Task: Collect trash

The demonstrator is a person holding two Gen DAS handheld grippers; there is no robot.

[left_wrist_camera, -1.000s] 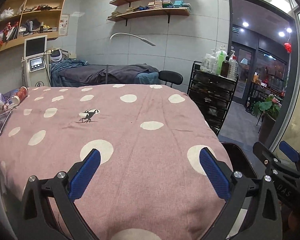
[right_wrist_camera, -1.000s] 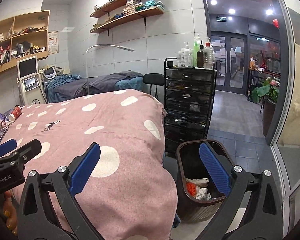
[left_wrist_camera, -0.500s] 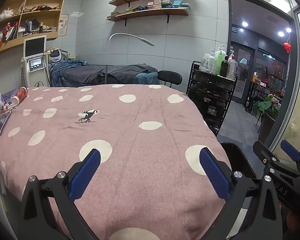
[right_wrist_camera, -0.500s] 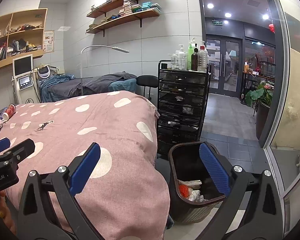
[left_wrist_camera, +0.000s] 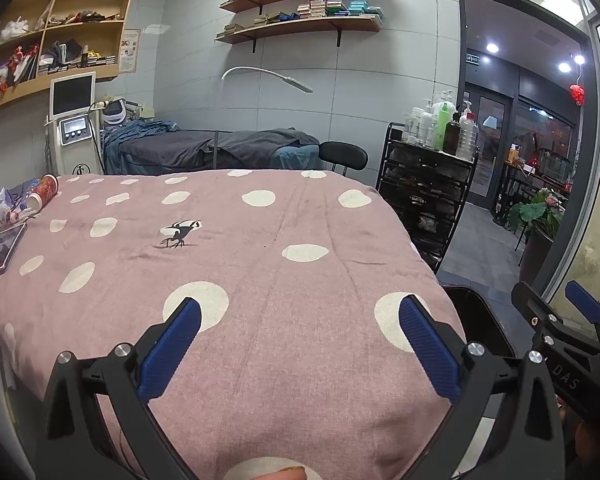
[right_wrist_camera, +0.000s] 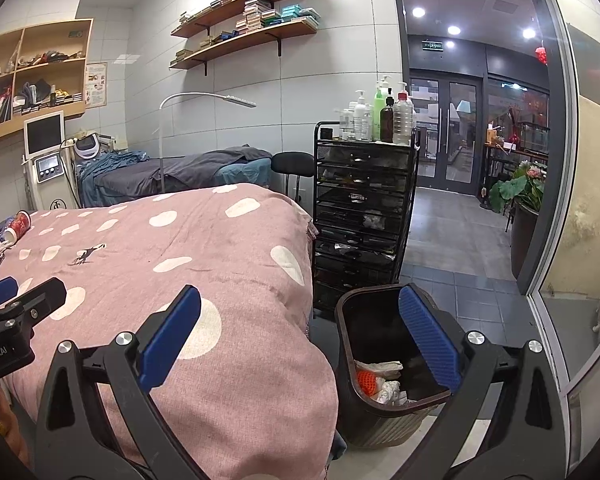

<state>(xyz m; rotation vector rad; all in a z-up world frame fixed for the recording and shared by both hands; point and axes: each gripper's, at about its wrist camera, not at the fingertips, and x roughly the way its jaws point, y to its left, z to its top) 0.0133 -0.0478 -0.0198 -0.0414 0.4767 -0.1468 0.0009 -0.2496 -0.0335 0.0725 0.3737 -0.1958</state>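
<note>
Comparing with one second ago, I see my right gripper (right_wrist_camera: 300, 344) has swung a little to the right and risen, so the trash bin (right_wrist_camera: 384, 364) now shows more fully between its blue fingers (right_wrist_camera: 171, 340), and the black drawer cart (right_wrist_camera: 364, 216) stands nearer the middle of the view. My left gripper (left_wrist_camera: 300, 344) has hardly moved; it hangs over the near end of the pink dotted bed cover (left_wrist_camera: 260, 248). Both grippers have their fingers spread wide, and nothing is between them. I judge from this that one drop is finished and I must go for the next piece.

Inside the bin lie crumpled white paper (right_wrist_camera: 388, 392) and something orange (right_wrist_camera: 367, 382) on the bottom; it is far from full. The bin stands on the floor just beside the bed corner.

The trash that remains, as I judge it, is at the far left edge of the bed: a red paper cup (left_wrist_camera: 42, 194) lying on its side and crumpled wrappers (left_wrist_camera: 8, 210) beside it, well apart from both grippers. A dark tablet (left_wrist_camera: 2, 246) lies near them; this I should not take.
</note>
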